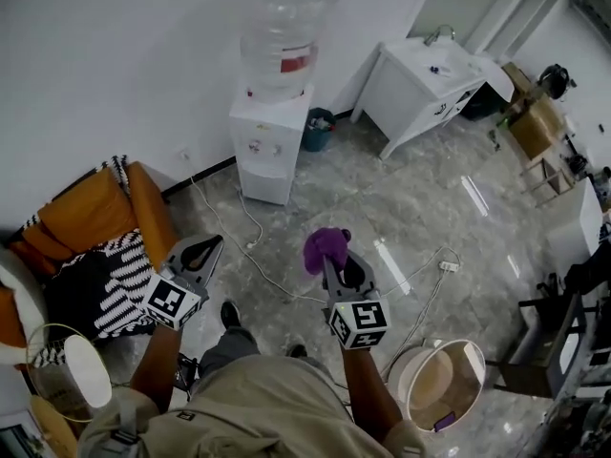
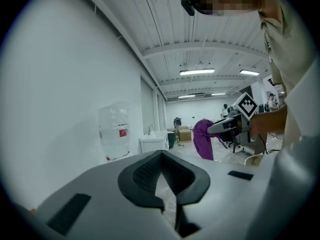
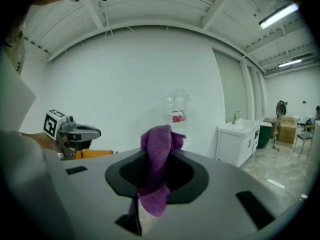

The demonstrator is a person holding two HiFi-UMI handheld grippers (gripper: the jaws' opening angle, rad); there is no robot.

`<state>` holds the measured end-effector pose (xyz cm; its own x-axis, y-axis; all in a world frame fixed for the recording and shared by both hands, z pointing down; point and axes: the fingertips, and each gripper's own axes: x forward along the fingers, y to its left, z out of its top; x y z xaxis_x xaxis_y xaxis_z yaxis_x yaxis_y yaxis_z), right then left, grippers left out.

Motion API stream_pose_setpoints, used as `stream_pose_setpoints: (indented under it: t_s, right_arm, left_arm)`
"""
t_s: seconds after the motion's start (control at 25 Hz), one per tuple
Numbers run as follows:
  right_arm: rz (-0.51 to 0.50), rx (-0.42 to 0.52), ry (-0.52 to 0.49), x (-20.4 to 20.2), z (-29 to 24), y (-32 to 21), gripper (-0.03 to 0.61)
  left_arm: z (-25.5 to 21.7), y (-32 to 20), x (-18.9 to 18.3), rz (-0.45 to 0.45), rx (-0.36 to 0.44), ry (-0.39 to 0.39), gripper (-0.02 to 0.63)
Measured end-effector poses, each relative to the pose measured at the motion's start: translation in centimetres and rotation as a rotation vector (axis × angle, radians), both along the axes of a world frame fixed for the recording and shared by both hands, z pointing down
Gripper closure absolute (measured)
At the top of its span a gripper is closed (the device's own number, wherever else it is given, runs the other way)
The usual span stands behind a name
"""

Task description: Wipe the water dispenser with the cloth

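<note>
Marble floor [image 1: 401,203]; water dispenser [image 1: 270,146] bottle [image 1: 282,31] clear; right tongs [image 1: 331,259] grip purple cloth [image 1: 323,244]; left tongs [image 1: 215,242] closed.

We record: white wall [image 1: 115,55]; glossy grey marble floor [image 1: 420,198]; orange armchair [image 1: 91,208] against the wall; white sink cabinet [image 1: 420,84] in the corner, bin [image 1: 318,127] beside it; white ribbed ceiling [image 2: 165,14]; strip lights [image 2: 197,72], lit.

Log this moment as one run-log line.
stage: pre-wipe | left gripper: shut, empty | right gripper: shut on purple cloth | water dispenser: apart from cloth, not yet touched
</note>
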<state>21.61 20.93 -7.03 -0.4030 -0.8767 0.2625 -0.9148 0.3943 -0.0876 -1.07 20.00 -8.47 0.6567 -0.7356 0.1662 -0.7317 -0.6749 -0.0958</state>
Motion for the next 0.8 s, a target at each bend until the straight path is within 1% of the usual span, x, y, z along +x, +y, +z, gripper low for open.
stream_pose_setpoints:
  t_s: [0.24, 0.52, 0.64, 0.72, 0.8]
  right_arm:
    - [0.088, 0.013, 0.002, -4.0, -0.7, -3.9, 0.483]
    - [0.170, 0.017, 0.029, -6.2, -0.2, -7.5, 0.483]
    - [0.194, 0.017, 0.044, -6.7, -0.1, -9.0, 0.483]
    - [0.203, 0.011, 0.053, -7.0, 0.1, -10.0, 0.483]
    - [0.199, 0.001, 0.062, -7.3, 0.4, -11.4, 0.483]
  left_arm:
    - [-0.4, -6.0, -2.7, 0.108, 0.010, 0.000, 0.598]
    - [0.4, -11.0, -5.1, 0.192, 0.007, 0.008, 0.598]
    - [0.9, -12.5, -5.9, 0.214, 0.000, 0.013, 0.598]
    - [1.2, -13.4, -6.7, 0.214, -0.018, 0.020, 0.598]
    - [1.5, -14.5, -7.5, 0.204, -0.018, 0.024, 0.598]
